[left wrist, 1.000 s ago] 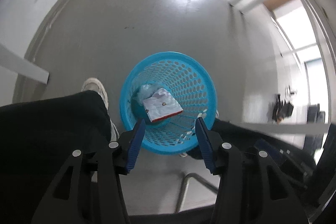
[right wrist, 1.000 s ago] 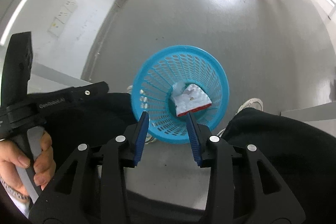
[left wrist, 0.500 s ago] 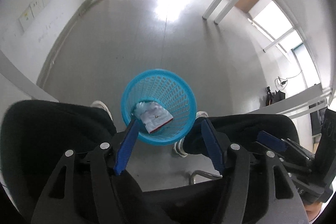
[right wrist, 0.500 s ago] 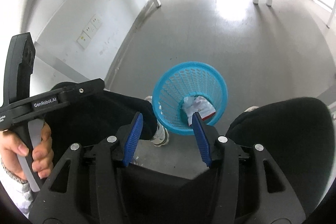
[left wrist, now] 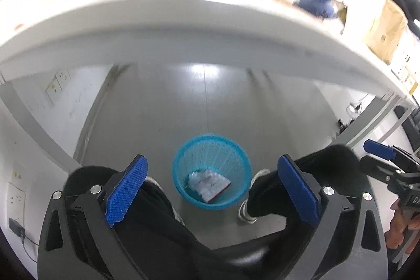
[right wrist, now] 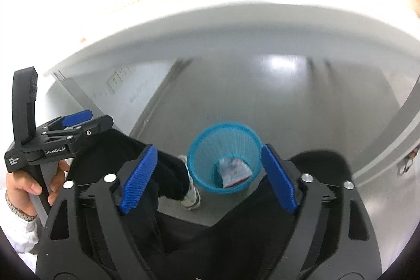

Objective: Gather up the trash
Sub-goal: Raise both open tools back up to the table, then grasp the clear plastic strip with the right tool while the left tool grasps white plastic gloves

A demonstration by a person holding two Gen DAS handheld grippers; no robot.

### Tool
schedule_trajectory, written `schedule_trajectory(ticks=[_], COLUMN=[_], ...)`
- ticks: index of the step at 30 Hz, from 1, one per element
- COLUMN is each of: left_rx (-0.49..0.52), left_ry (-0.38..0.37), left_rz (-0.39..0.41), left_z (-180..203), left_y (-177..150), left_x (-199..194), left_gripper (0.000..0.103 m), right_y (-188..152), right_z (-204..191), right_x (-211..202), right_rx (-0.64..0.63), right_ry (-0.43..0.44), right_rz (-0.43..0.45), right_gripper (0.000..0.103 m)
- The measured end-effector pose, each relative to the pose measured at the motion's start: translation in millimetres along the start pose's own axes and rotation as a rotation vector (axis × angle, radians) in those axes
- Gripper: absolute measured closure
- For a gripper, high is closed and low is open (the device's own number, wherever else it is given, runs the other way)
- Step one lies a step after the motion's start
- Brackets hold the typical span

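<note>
I held my left tool (left wrist: 211, 186) with its blue pads spread wide and nothing between them, and my right tool (right wrist: 208, 176) was just as wide and just as empty. Both pointed down between my knees at the blue basket (left wrist: 181, 169) standing on the grey floor (left wrist: 204, 101), close to my shoe (left wrist: 249, 211). A crumpled white wrapper with a red edge (left wrist: 208, 184) lay at the bottom of the basket, so that piece of trash was already where it belonged. From the right wrist view I saw the same basket (right wrist: 194, 162) and the same wrapper (right wrist: 233, 172) inside it, with my left hand (right wrist: 25, 186) gripping the other tool's handle off to the side. Above the basket, the pale edge of the worktop (left wrist: 183, 25) crossed the whole view, and on top of it I could make out only blurred shapes, among them something blue (left wrist: 316, 3) and a cardboard box (left wrist: 386, 30) farther off. I judged that one drop was done and that I was between pieces, with both tools free. The next move, I thought, called for raising a tool over the worktop edge, finding another scrap there, and approaching with the pads wide enough to straddle it before closing. What remained up there I could not tell through the blur.
</note>
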State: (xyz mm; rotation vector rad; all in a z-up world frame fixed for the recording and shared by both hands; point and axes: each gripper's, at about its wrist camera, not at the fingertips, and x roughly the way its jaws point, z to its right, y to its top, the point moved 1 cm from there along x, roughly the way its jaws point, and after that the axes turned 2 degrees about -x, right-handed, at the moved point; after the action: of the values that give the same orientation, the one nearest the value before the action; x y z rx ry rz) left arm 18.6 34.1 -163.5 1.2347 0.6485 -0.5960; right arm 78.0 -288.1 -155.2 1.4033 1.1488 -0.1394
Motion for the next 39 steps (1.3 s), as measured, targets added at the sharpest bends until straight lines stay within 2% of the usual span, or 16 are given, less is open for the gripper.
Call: schedule_trajectory(ticks=[1, 4, 10, 13, 22, 26, 32, 35, 39], left_rx=[-0.004, 0.014, 0.08, 0.099, 0.067, 0.09, 0.133, 0.139, 0.098], left_ry=[-0.007, -0.04, -0.018, -0.025, -0.091, -0.128, -0.118, -0.128, -0.171], left_rz=[0.015, 0.066, 0.19, 0.226, 0.271, 0.255, 0.267, 0.274, 0.276], left_z=[0, 4, 19, 22, 15, 21, 36, 39, 40], left_y=[2, 9, 33, 43, 83, 100, 119, 129, 145], left_x=[-6, -24, -61, -71, -92, -89, -79, -75, -66], left_gripper=[0.006, 0.006, 0.006, 0.006, 0.006, 0.006, 0.006, 0.006, 0.006], right_y=[6, 23, 51, 65, 102, 114, 129, 135, 142], right_z=[0, -4, -12, -12, -8, -5, -1, 3, 10], right_x=[-7, -30, -56, -62, -70, -69, -61, -52, -35], right_rx=[0.0, -0.006, -0.025, -0.031, -0.021, -0.007, 0.013, 0.022, 0.043], right_ry=[0.004, 0.021, 0.023, 0.014, 0.02, 0.005, 0.021, 0.023, 0.03], right_rz=[0.021, 0.081, 0.158, 0.192, 0.251, 0.27, 0.286, 0.281, 0.263], right_gripper=[0.016, 0.011, 0.009, 0.009, 0.009, 0.009, 0.009, 0.013, 0.021])
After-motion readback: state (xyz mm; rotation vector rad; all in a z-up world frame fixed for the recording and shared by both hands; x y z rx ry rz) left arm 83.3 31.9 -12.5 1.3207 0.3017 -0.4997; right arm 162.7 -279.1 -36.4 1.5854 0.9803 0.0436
